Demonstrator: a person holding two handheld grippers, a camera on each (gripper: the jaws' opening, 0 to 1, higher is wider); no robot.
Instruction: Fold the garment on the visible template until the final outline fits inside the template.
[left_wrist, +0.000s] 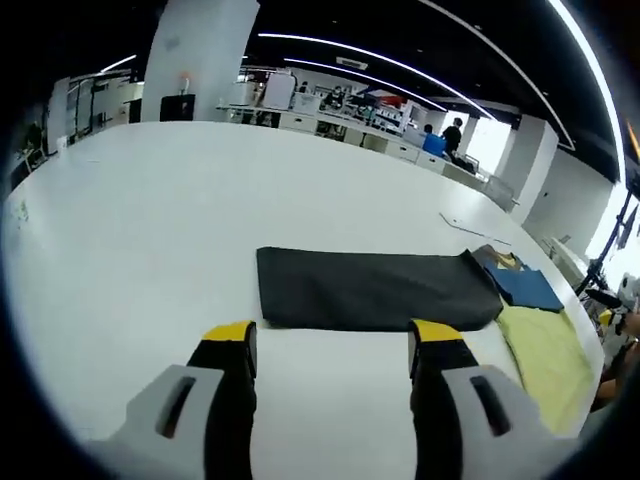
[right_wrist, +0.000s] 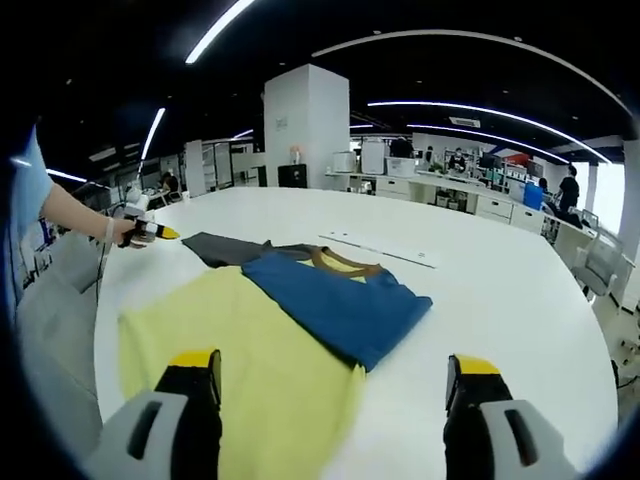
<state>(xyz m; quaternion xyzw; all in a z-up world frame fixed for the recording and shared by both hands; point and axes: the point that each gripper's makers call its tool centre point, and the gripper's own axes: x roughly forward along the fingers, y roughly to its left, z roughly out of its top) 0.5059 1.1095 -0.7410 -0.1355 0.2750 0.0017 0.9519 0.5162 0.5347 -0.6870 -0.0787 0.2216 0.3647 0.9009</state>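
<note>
White is the main colour here: a wide white table (left_wrist: 150, 220) carries everything. In the left gripper view, going from left to right, there is first bare table, then a dark grey rectangle (left_wrist: 375, 288) lying flat, which I take for the template, and at its right end a blue piece of cloth (left_wrist: 525, 285) and a yellow-green cloth (left_wrist: 545, 355) beside it. The left gripper (left_wrist: 332, 350) is held above the table just before the near edge of the dark rectangle; its jaws stand wide apart and nothing is between them. I think it waits there so as not to disturb the mat.

In the right gripper view, at the far left a person's hand (right_wrist: 125, 232) holds the other gripper near the dark mat (right_wrist: 220, 247). Next comes the garment, a yellow-green shirt (right_wrist: 250, 380) with a blue part (right_wrist: 340, 300) folded across it and a brownish collar (right_wrist: 345, 264) showing. It lies mostly beside the mat, touching or a little overlapping it at the collar end; I cannot tell which. The right gripper (right_wrist: 335, 385) hovers over the near part of the shirt, jaws spread wide and empty.

In my judgement the folding is only begun: the shirt is much larger than the mat and is not yet on it.
</note>
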